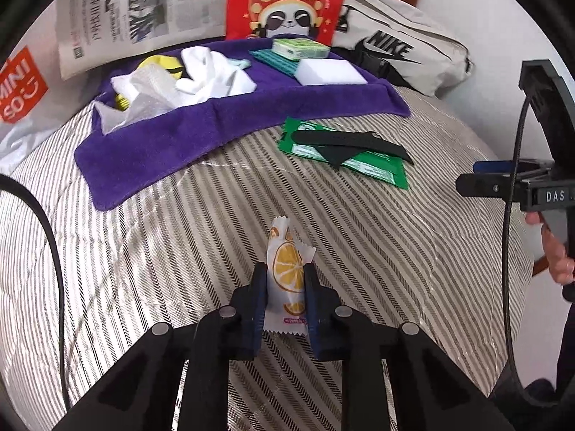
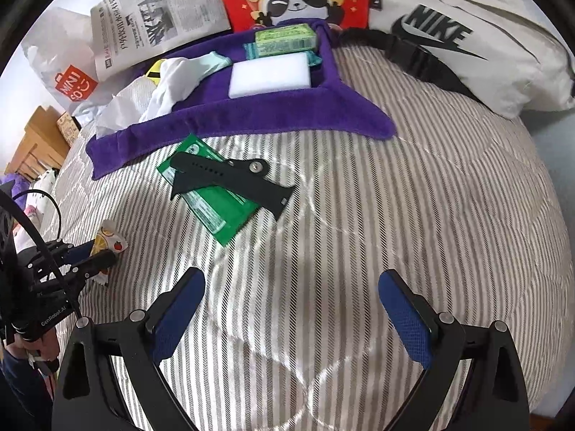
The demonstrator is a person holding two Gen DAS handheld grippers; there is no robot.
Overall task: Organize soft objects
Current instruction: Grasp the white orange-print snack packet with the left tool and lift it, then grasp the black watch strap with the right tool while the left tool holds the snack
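Note:
My left gripper (image 1: 284, 270) is shut on a white packet printed with orange slices (image 1: 287, 262), low over the striped bedcover (image 1: 359, 251). From the right wrist view the same gripper (image 2: 99, 255) and packet (image 2: 109, 239) sit at the far left. My right gripper (image 2: 293, 276) is open over bare bedcover, nothing between its blue pads (image 2: 176, 309). Beyond lies a purple towel (image 1: 215, 133) carrying a white foam block (image 2: 269, 73), white cloths (image 1: 212, 72) and green tissue packs (image 2: 285, 37). A black strap (image 2: 230, 176) rests on a flat green packet (image 2: 215, 204).
A red panda bag (image 1: 287, 0), a newspaper (image 1: 136, 14) and a grey Nike bag (image 2: 467, 46) stand along the back. A Miniso bag (image 2: 72, 86) lies at the back left. A black cable (image 1: 54, 251) hangs at the left. The bed drops off at the right.

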